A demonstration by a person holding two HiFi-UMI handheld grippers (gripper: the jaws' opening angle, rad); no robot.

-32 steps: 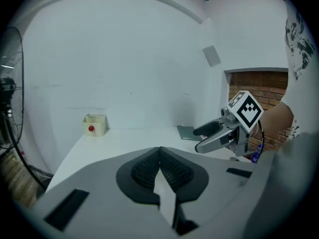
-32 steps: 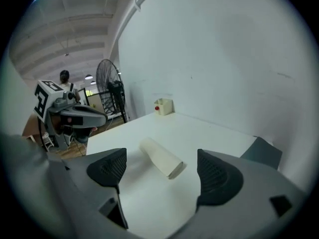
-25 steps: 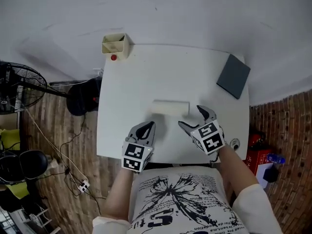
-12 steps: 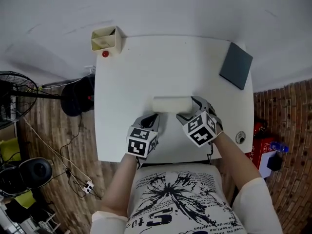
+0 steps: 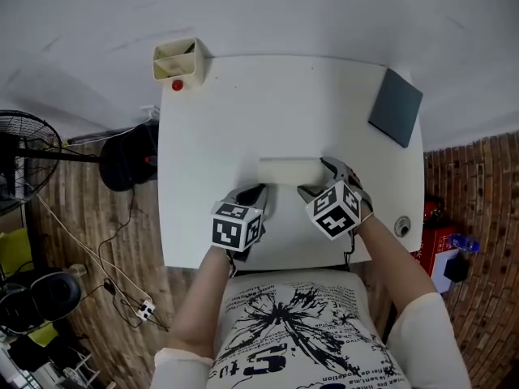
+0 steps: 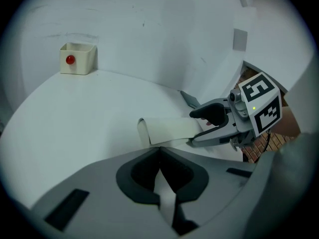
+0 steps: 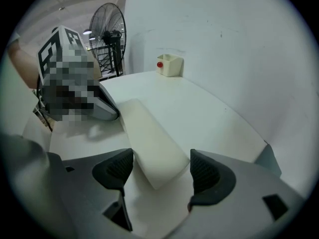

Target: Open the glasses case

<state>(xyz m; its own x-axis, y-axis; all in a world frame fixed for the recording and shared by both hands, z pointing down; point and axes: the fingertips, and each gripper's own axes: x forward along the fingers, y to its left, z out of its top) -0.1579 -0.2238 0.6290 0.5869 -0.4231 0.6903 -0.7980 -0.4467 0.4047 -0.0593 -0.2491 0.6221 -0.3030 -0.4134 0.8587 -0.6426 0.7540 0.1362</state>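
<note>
A white glasses case (image 5: 289, 171) lies shut across the middle of the white table (image 5: 243, 112). My right gripper (image 5: 316, 178) straddles its right end. In the right gripper view the case (image 7: 149, 138) reaches in between the two pads (image 7: 117, 167), with a gap on each side, and the jaws are closing. My left gripper (image 5: 255, 194) rests just in front of the case's left end, tips together with nothing held. The left gripper view shows the case (image 6: 169, 130) just beyond its shut jaws, and the right gripper (image 6: 212, 123) around the far end.
A beige holder with a red button (image 5: 177, 59) stands at the table's far left corner. A dark grey pad (image 5: 396, 108) lies at the far right corner. A small round fitting (image 5: 401, 227) sits near the right front edge. A fan (image 5: 24, 148) and cables are on the floor at left.
Both grippers have come down and forward to the case. The right one now straddles the case's right end, and the left one sits close by its left end.
</note>
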